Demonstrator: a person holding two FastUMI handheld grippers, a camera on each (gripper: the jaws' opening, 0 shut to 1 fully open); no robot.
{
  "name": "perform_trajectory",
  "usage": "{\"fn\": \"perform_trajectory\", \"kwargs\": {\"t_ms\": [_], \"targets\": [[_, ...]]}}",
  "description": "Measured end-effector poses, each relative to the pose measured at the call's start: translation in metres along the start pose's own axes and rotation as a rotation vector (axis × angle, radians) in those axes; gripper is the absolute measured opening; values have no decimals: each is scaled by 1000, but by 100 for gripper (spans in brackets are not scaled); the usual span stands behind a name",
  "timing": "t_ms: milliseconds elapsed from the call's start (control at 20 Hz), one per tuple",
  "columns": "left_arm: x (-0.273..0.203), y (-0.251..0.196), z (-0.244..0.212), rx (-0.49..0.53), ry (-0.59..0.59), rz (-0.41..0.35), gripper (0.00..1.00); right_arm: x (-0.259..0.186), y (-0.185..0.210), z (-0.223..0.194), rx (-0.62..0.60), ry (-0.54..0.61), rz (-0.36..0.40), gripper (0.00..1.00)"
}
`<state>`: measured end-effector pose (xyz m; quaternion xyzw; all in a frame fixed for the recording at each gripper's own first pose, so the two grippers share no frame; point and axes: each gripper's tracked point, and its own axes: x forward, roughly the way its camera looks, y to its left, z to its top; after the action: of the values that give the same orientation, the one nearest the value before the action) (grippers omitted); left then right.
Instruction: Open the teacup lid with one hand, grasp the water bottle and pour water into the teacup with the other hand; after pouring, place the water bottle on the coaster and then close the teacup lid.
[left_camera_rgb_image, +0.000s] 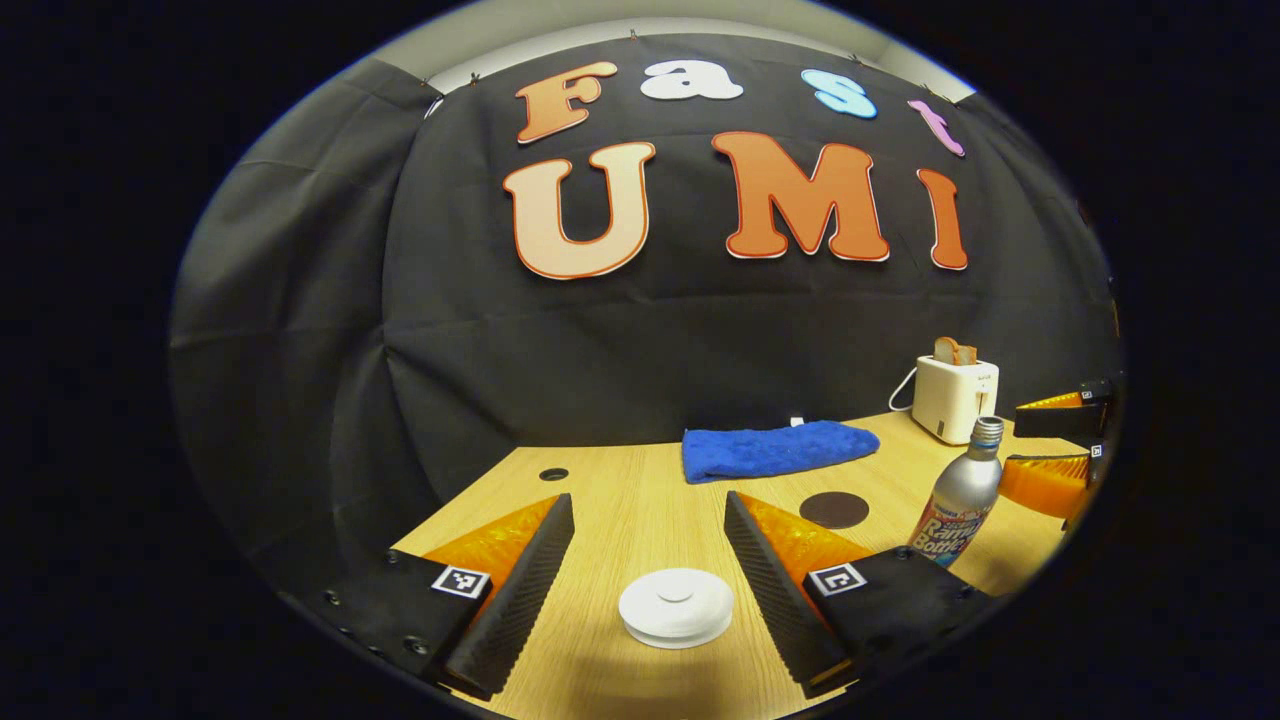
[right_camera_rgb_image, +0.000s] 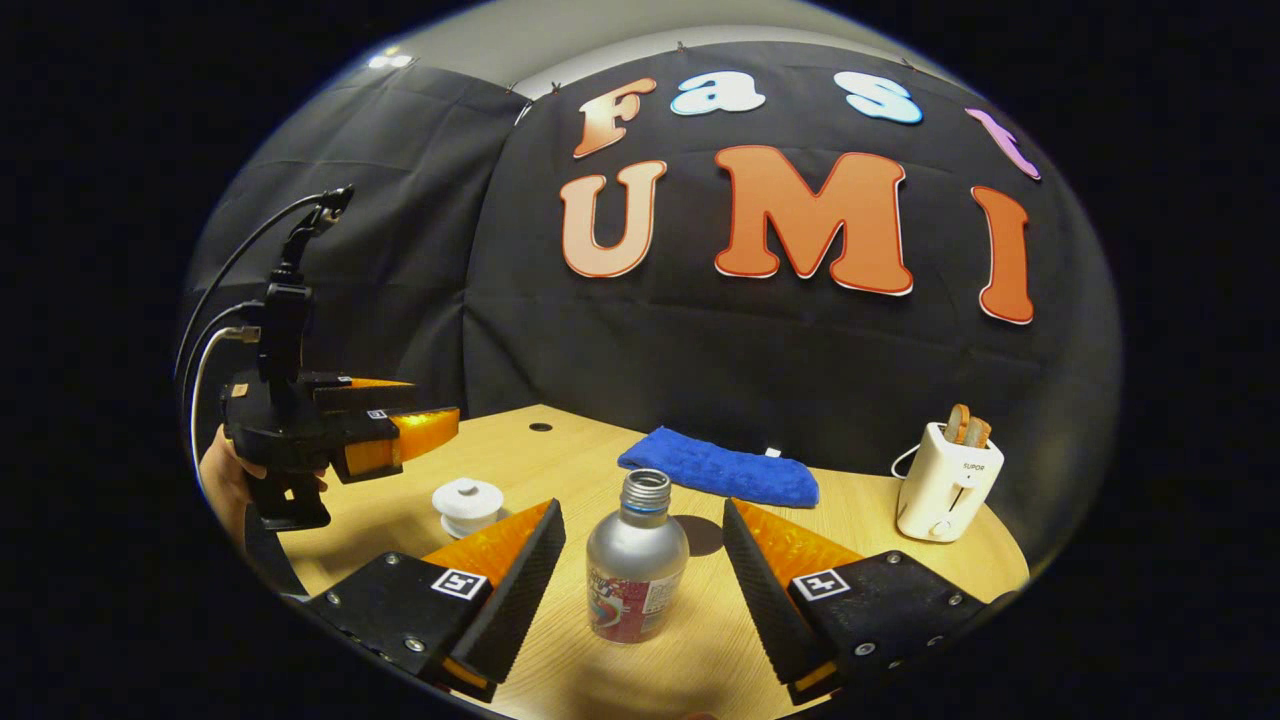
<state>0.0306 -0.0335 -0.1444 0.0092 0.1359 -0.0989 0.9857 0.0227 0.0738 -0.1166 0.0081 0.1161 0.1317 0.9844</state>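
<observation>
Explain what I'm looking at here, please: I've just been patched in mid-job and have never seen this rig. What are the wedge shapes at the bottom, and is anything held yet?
No robot arm here: a person holds a two-finger gripper in each hand, each carrying a camera. The wedges are that gripper's own fingers.

In the left gripper view, the left gripper is open, with the white teacup lid between its fingers, untouched. In the right gripper view, the right gripper is open around the water bottle, cap off, not gripping it. That view also shows the left gripper farther off, held by a hand.

On the wooden table also lie a dark round coaster, a blue towel and a white toaster. Nothing is held yet.
</observation>
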Motion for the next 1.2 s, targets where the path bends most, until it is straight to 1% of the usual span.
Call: {"fn": "perform_trajectory", "kwargs": {"t_ms": [100,250,300,350,400,450,550,600,750,800,850,950,1000,1050,1100,1200], "targets": [[5,-1,-12,4,27,-3,100,4,4,-9,-8,23,5,95],[10,-6,-27,24,60,-16,100,9,10,-22,19,50,31,95],[12,-8,-31,32,72,-20,94,11,13,-25,27,55,38,95],[14,-11,-37,39,84,-27,100,13,12,-28,30,60,41,95],[17,-13,-42,44,96,-32,100,15,11,-32,28,66,37,95],[20,-15,-47,46,105,-39,94,17,11,-35,25,73,35,95],[26,-16,-54,40,119,-45,95,22,10,-41,21,87,35,95],[29,-17,-58,36,126,-50,100,23,10,-44,20,93,38,95],[36,-24,-71,31,145,-68,99,29,9,-56,27,121,44,95],[38,-25,-74,32,144,-70,95,30,8,-59,29,130,44,95],[41,-24,-77,37,145,-69,98,32,8,-63,30,138,44,95],[45,-18,-80,52,140,-40,97,35,8,-69,30,151,47,95],[47,-16,-82,53,137,-36,90,36,8,-70,29,155,48,95],[45,-15,-82,50,132,-31,84,36,9,-72,28,157,50,95],[46,-14,-82,45,127,-31,86,37,9,-72,27,161,50,95],[46,-15,-86,41,130,-39,81,39,9,-74,27,168,53,95]]}}
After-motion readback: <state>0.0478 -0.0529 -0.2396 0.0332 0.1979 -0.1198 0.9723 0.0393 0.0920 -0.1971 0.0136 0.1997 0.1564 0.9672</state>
